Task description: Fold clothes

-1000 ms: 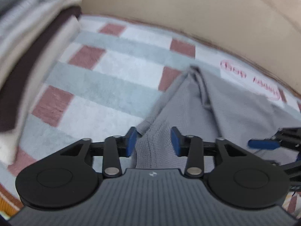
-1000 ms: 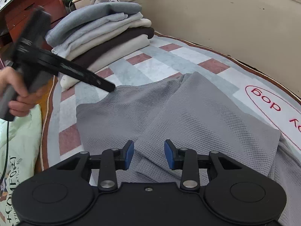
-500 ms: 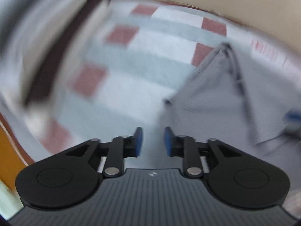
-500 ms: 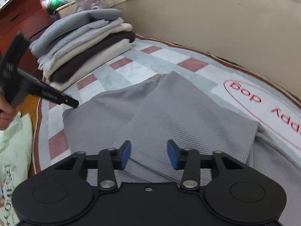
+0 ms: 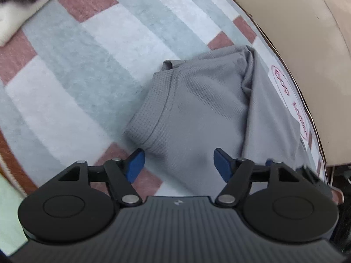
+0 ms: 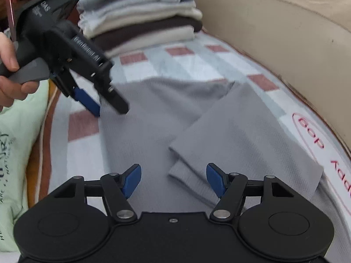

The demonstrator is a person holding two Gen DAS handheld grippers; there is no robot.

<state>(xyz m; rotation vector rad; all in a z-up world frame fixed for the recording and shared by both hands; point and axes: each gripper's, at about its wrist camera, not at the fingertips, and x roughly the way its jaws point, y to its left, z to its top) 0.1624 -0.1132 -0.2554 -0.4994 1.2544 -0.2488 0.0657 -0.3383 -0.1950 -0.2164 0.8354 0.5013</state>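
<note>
A grey waffle-knit garment [image 6: 166, 114] lies partly folded on a checked rug [image 6: 190, 65], with one sleeve folded across its body. In the left wrist view its hemmed corner [image 5: 151, 118] lies just ahead of my left gripper [image 5: 178, 164], whose jaws are opening above the cloth and hold nothing. My right gripper [image 6: 173, 178] hovers over the folded sleeve cuff [image 6: 182, 171]; its jaws are opening too, with nothing pinched. In the right wrist view the left gripper [image 6: 103, 107] points down at the garment's left edge, carried by a hand [image 6: 8, 70].
A stack of folded clothes [image 6: 142, 19] sits at the far end of the rug. A beige padded wall [image 6: 274, 32] curves along the right side. A pale green printed bag [image 6: 15, 142] lies off the rug's left edge. Red writing [image 6: 316, 140] marks the rug's right part.
Both grippers' jaws have spread wider. The left gripper rolled and dropped closer to the garment's corner, which now lies flat. The right gripper has shifted over the sleeve cuff.
</note>
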